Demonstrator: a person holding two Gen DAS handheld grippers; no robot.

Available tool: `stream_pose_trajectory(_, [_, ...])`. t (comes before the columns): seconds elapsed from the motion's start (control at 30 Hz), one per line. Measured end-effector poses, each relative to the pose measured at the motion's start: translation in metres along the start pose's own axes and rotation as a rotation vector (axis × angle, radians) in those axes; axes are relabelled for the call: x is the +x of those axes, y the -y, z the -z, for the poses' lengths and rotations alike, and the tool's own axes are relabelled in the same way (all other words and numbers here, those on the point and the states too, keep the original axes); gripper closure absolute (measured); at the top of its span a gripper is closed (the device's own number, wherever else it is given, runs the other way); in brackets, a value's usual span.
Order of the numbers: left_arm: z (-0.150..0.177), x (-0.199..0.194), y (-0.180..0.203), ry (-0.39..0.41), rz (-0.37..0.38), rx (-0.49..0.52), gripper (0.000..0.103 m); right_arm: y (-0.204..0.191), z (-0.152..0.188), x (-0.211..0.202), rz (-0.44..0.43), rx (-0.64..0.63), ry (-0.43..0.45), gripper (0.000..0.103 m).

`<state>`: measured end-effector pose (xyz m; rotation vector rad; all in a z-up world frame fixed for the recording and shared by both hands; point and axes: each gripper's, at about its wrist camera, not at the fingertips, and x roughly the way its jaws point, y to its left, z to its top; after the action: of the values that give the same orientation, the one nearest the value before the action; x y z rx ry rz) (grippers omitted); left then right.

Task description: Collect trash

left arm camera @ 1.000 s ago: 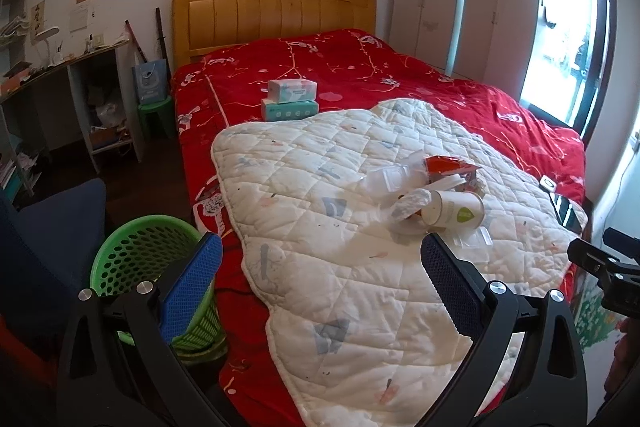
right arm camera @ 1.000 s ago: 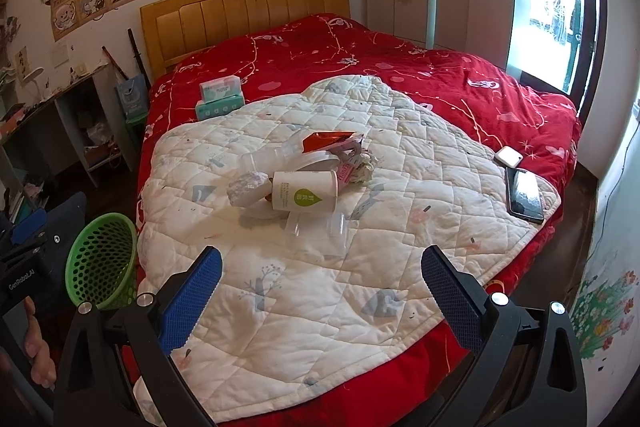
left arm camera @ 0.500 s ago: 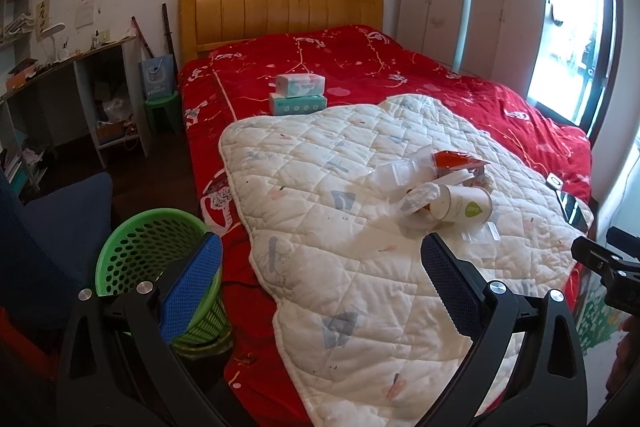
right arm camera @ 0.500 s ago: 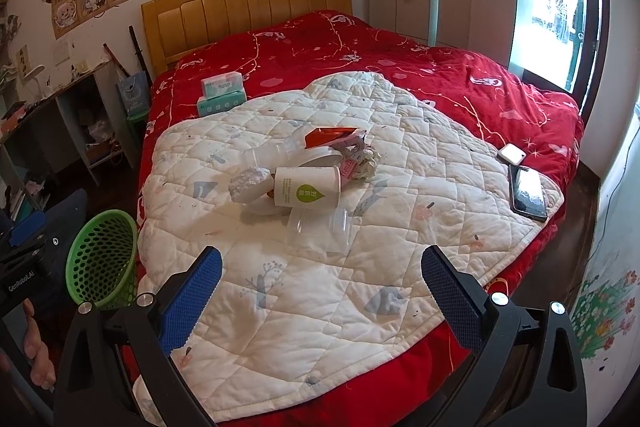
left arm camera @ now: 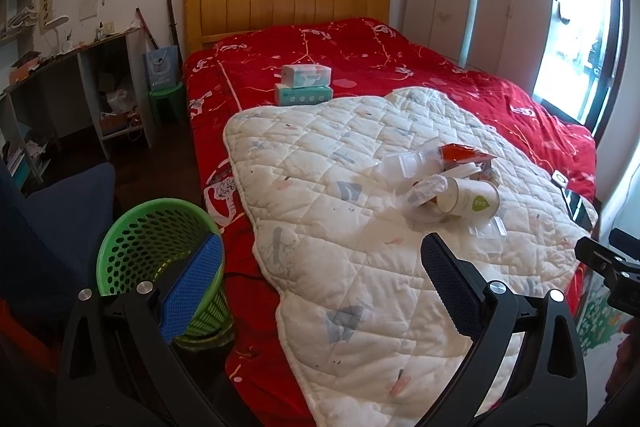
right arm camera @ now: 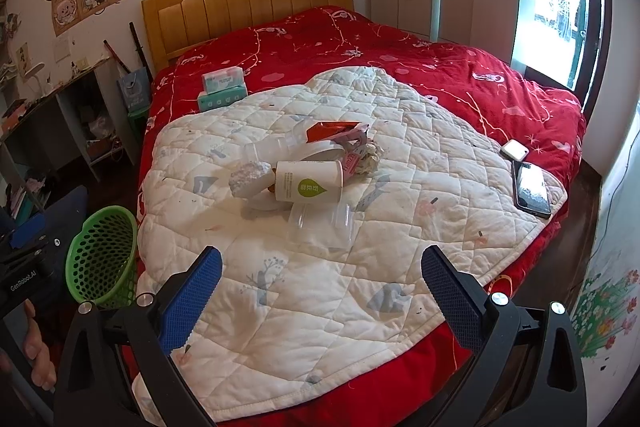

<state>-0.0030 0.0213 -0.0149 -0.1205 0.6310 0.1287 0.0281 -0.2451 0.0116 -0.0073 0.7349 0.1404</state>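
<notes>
So it's a bedroom: wooden headboard, red bedspread (right arm camera: 460,75), and a white quilted pad (right arm camera: 320,267) spread over the near half of the bed. All the trash sits in one pile in the middle of that pad. The biggest piece is a paper cup (right arm camera: 308,181) lying on its side with a green leaf logo. A crumpled white wad (right arm camera: 248,177) touches its open end, a clear plastic container (right arm camera: 320,223) lies just in front of it, and a red wrapper (right arm camera: 332,131) plus some crinkled scraps sit behind. There's a clear bottle or tub back there too, hard to tell which.

The green mesh basket (left arm camera: 156,251) stands on the floor beside the bed, and what I can see of the inside looks empty. The right wrist view shows it too, off to the left.

Both grippers are released, jaws spread wide with nothing between them. The left gripper (left arm camera: 320,283) hovers over the bed's near corner with the basket just beside it, and the right gripper (right arm camera: 320,291) faces the pile from the foot of the pad, well short of it.

Progress-wise I'd say basically zero: nothing binned, the whole pile left to go. The two phones (right arm camera: 530,187) and the tissue packs (right arm camera: 222,89) probably aren't trash.
</notes>
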Motion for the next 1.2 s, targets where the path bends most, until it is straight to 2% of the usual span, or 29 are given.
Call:
stream_pose_trajectory(0.83, [0.002,0.014,-0.003,-0.036,-0.008,-0.019,0.005,-0.002,0.002,0.014,-0.012,0.004,-0.031,0.006])
stream_pose_trajectory(1.2, [-0.002,0.028,-0.002,-0.049,-0.009,-0.011,0.005,0.000,-0.003,0.034,-0.008,-0.009,-0.058,0.006])
